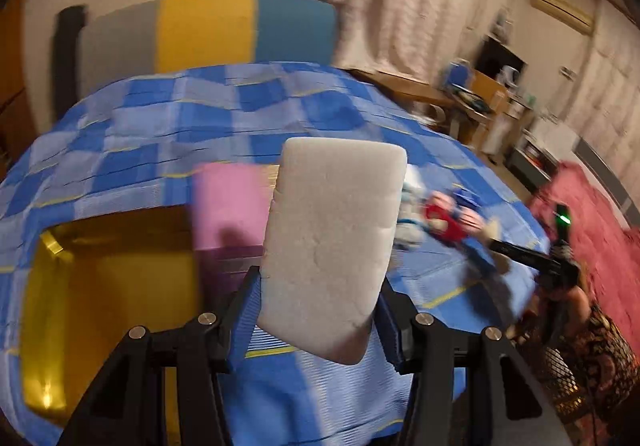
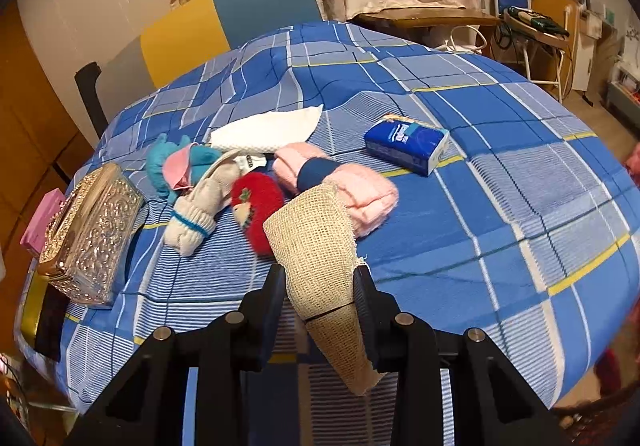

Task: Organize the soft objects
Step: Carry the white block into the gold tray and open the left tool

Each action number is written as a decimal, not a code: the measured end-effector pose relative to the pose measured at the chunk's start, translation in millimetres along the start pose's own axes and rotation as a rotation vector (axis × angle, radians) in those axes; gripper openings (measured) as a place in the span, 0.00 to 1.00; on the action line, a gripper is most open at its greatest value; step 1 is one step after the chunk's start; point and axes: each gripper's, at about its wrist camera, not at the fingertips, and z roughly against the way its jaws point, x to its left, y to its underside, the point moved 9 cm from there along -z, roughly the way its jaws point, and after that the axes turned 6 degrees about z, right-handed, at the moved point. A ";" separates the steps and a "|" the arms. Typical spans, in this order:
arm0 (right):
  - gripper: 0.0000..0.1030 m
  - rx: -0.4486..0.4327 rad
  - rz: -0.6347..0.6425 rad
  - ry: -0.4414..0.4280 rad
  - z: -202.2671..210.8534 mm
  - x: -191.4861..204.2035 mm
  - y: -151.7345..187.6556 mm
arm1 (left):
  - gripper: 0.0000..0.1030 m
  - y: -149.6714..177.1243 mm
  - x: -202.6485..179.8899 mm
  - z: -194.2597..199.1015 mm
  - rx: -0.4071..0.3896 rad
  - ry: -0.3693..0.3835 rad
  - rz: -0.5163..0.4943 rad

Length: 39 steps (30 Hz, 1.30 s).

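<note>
Left hand-held gripper [image 1: 318, 310] pinching white sponge [image 1: 334, 246] above tabletop [image 1: 160, 126]. Right hand-held gripper [image 2: 320, 286] clamping burlap cloth [image 2: 320, 246] near pink towel [image 2: 360, 202].

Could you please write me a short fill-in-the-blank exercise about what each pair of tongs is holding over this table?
1. The left tongs grip a ____ sponge block.
2. The right tongs hold a piece of ____ fabric.
3. The tissue pack lies on a ____ checked tablecloth.

Missing words: white; burlap; blue
</note>
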 end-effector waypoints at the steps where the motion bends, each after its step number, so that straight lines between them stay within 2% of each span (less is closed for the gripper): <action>1: 0.34 0.000 -0.009 -0.003 0.1 1.6 2.1 | 0.51 -0.4 14.2 0.2 0.000 -0.016 0.019; 4: 0.34 0.005 -0.040 -0.017 2.7 8.4 10.0 | 0.51 2.3 69.8 -3.0 0.015 -0.100 0.081; 11: 0.34 0.002 -0.055 -0.067 24.1 44.9 22.3 | 0.51 21.6 196.8 -40.3 0.148 -0.225 0.275; 13: 0.34 -0.004 -0.054 -0.086 32.8 58.6 21.5 | 0.51 24.5 226.4 -50.6 0.178 -0.273 0.294; 17: 0.34 -0.020 -0.032 -0.112 50.2 87.4 17.2 | 0.52 23.9 261.9 -61.4 0.211 -0.332 0.278; 27: 0.34 -0.049 0.007 -0.161 80.6 142.8 11.1 | 0.56 23.2 312.4 -87.2 0.296 -0.476 0.205; 28: 0.34 -0.051 0.009 -0.165 82.9 146.7 11.0 | 0.59 23.1 315.5 -89.3 0.295 -0.483 0.205; 30: 0.34 -0.058 0.019 -0.172 88.6 156.3 10.2 | 0.62 20.8 320.2 -88.1 0.273 -0.464 0.245; 34: 0.34 -0.069 0.042 -0.208 98.9 178.5 8.1 | 0.63 19.3 322.4 -79.7 0.246 -0.397 0.331; 39: 0.34 -0.095 0.127 -0.292 109.5 226.1 1.8 | 0.63 6.5 321.2 -41.4 0.118 -0.411 0.357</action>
